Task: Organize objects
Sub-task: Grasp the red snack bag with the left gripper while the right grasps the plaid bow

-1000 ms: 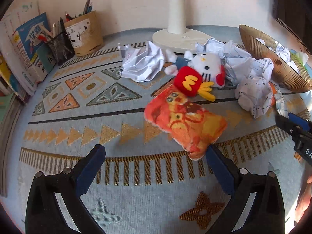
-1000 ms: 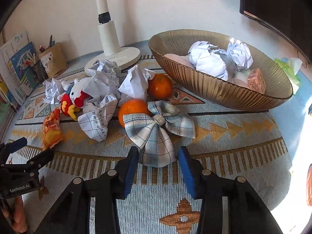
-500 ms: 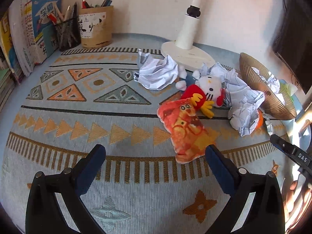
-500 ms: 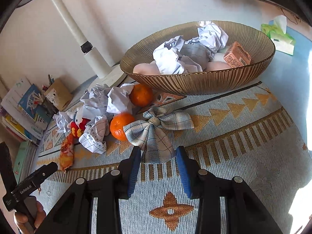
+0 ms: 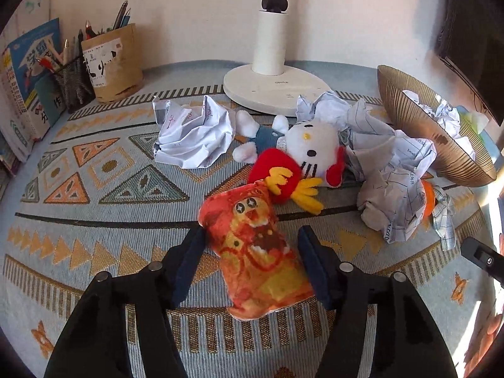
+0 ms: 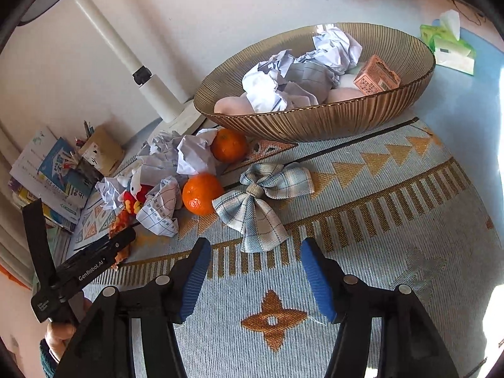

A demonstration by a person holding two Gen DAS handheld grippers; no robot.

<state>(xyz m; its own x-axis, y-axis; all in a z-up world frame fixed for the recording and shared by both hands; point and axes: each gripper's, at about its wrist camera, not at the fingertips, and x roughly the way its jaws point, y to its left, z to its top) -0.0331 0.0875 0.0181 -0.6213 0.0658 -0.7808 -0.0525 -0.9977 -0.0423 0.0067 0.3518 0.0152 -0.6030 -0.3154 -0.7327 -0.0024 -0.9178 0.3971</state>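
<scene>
An orange plush toy (image 5: 255,252) lies on the patterned mat (image 5: 94,252) between the fingers of my left gripper (image 5: 252,252). The jaws are closing and the pads meet its sides. In the right wrist view a plaid fabric bow (image 6: 261,195) lies flat on the mat, just ahead of my right gripper (image 6: 255,271). Those jaws are opening, with nothing between them. The left gripper's body (image 6: 78,267), with a hand below it, shows at the lower left of that view.
A ribbed gold bowl (image 6: 315,123) holds crumpled paper and a pink carton (image 6: 376,77). Two oranges (image 6: 203,193), paper balls (image 5: 195,138), a white cat plush (image 5: 312,148) and a red plush (image 5: 280,179) crowd the mat. Behind are a lamp base (image 5: 277,88), pen holders (image 5: 110,63), books (image 5: 28,88) and tissues (image 6: 450,47).
My left gripper moved in over the orange plush and its jaws went from wide apart to closed around it. My right jaws spread and let go of the bow's lower end.
</scene>
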